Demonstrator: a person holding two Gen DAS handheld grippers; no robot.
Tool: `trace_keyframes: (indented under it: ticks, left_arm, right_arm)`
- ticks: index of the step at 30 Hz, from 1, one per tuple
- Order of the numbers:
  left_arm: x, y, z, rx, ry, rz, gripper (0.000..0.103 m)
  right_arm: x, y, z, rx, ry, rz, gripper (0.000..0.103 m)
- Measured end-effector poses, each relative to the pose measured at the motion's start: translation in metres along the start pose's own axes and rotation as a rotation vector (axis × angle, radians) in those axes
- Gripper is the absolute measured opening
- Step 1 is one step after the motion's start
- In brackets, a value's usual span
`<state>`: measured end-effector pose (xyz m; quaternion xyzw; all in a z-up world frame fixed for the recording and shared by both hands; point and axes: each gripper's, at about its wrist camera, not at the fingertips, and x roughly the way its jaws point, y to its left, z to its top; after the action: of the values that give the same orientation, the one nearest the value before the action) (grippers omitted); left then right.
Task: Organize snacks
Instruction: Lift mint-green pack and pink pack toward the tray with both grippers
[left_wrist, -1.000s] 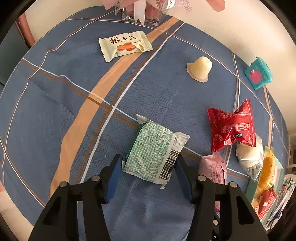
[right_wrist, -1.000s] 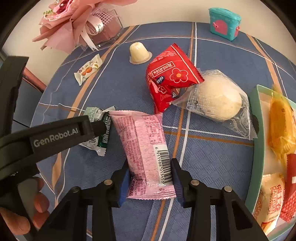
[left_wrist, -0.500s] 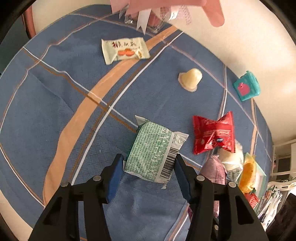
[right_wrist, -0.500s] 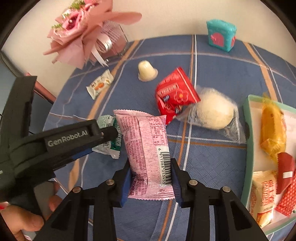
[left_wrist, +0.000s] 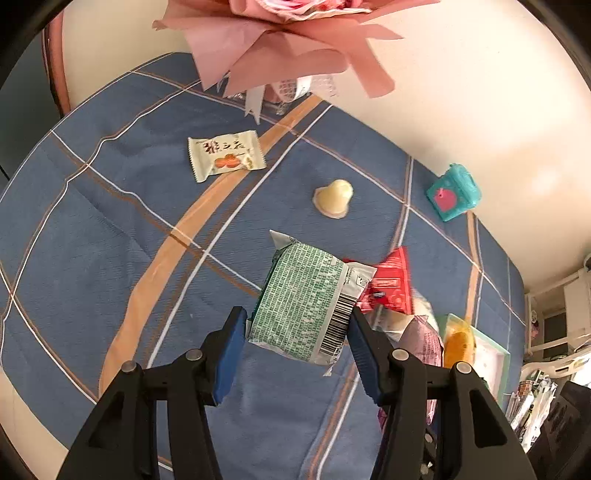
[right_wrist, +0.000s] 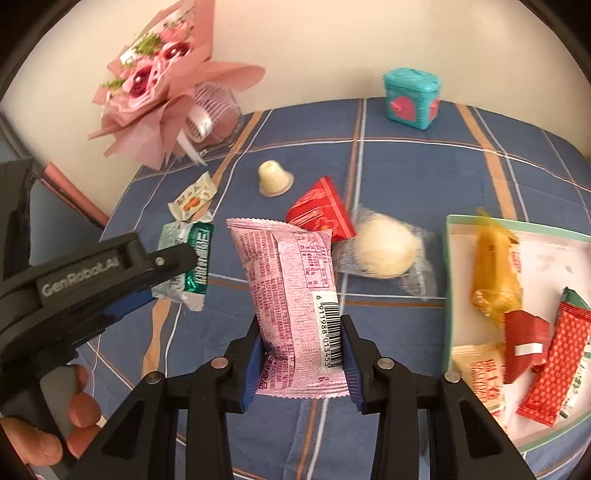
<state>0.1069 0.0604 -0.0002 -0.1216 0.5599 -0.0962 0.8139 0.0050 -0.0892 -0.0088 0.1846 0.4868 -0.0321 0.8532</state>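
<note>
Both tongs loaded right now. Left tongs (left_wrist: 297, 334) clamped on the green packet (left_wrist: 308, 302), pinched across its barcode end, held up off the blue checked worktop (left_wrist: 110, 229) somewhere over the middle. Right tongs (right_wrist: 303, 360) clamped on the pink packet (right_wrist: 291, 302), gripped at the lower sides by the barcode, standing nearly upright and also clear of the cloth.

Handling-wise, probably light, puffy pillow packs with slick film (crinkly stuff that slides if squeezed only at the seam). Best grabbed across the padded body like this, not the flat crimped edge. Too hard a squeeze likely crushes whatever's inside.

Pose: left tongs angled in from the left edge side, visible in the right view (right_wrist: 110, 280) with the person's hand (right_wrist: 55, 424) wrapped on the handle. Right tongs pointed forward, with the tray (right_wrist: 448, 280) at the right edge of the worktop just off to the side.

Still loose on the worktop: red packet (right_wrist: 319, 216), wrapped bun (right_wrist: 384, 251), jelly cup (right_wrist: 274, 179), small cream packet (right_wrist: 192, 197). Tray already carrying a few snacks, so likely the drop spot.
</note>
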Motion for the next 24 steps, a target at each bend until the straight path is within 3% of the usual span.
trace_keyframes:
  ticks: [12, 24]
  left_arm:
    - [-0.008, -0.045, -0.018, 0.050, -0.009, -0.046, 0.057]
    - [0.000, -0.105, -0.040, 0.127, 0.004, -0.080, 0.057]
  right_arm:
    - [-0.032, -0.040, 0.005, 0.068, -0.049, -0.020, 0.041]
    - [-0.057, -0.114, 0.006, 0.183, -0.089, -0.069, 0.041]
